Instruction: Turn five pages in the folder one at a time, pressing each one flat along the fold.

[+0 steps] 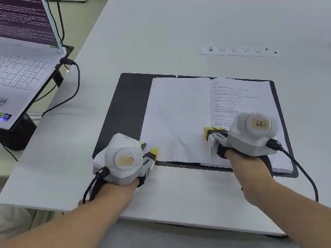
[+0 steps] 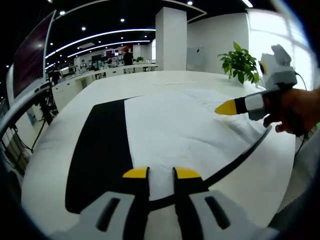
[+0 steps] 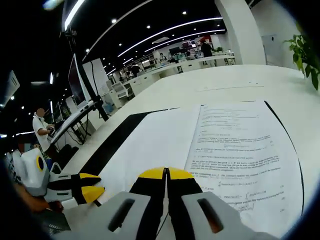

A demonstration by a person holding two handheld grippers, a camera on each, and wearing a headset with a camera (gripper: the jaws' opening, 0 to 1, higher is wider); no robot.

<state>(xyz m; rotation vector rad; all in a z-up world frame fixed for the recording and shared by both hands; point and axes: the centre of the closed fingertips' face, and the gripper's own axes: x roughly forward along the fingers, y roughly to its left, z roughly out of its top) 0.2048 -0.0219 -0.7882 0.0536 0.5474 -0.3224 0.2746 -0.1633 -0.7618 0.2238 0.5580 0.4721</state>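
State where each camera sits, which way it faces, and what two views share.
Head view: on the head, looking down at folder; both forearms show.
Left gripper view: on left claw, facing across folder; right claw and hand at right.
Right gripper view: on right claw, facing along printed page; left claw at left.
Shared: the folder.

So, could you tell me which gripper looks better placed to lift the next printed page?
Right, probably: the right gripper is over the printed page near the fold, jaws shut, while the left gripper sits at the blank sheet's near corner, jaws slightly apart.
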